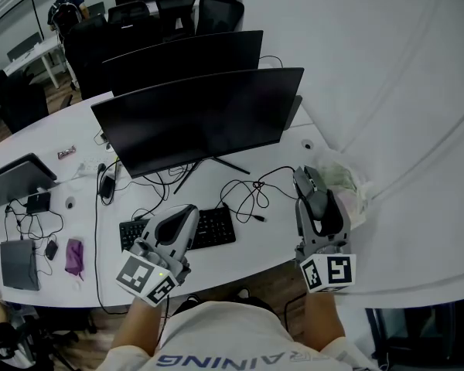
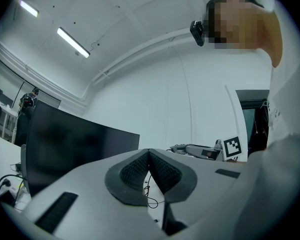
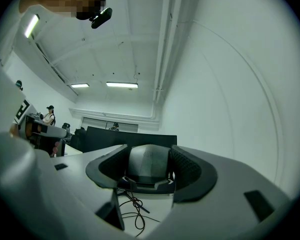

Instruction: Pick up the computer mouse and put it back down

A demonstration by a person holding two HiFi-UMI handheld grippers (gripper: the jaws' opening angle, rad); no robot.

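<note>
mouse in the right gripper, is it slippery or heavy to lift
The mouse looks hard, with a smooth rounded shell, so it could slip, though the ribbed pads flank it. Small, so probably light. The slack cable below may tug if it is raised far.

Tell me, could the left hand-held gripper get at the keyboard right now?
Probably yes: the left hand-held gripper hovers right over the keyboard with nothing between them. Its jaws are shut, so they would have to open first.

Two grippers [image 1: 189,212] [image 1: 305,176], one computer mouse [image 3: 147,164], one keyboard [image 1: 210,227], two large monitors [image 1: 201,118] [image 1: 182,56] on the near desk [image 1: 255,242].
</note>
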